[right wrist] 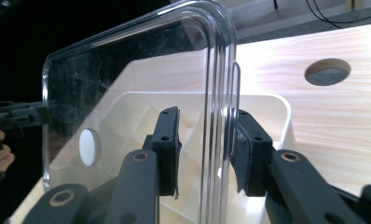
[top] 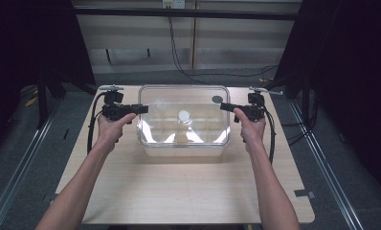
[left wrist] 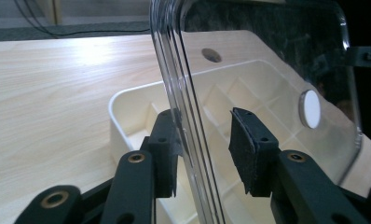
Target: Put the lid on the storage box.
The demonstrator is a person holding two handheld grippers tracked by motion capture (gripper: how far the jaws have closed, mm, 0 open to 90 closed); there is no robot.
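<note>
no readable text, labels, brands or numbers anywhere

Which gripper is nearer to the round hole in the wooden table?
Right. The right gripper is just beside the round hole; the left gripper is across the clear plastic lid.

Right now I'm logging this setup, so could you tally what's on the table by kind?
Clear lid: 1
Cream divided tray: 1
Grippers: 2, left gripper and right gripper, jaws astride opposite lid edges, not closed
Total: 4
</note>
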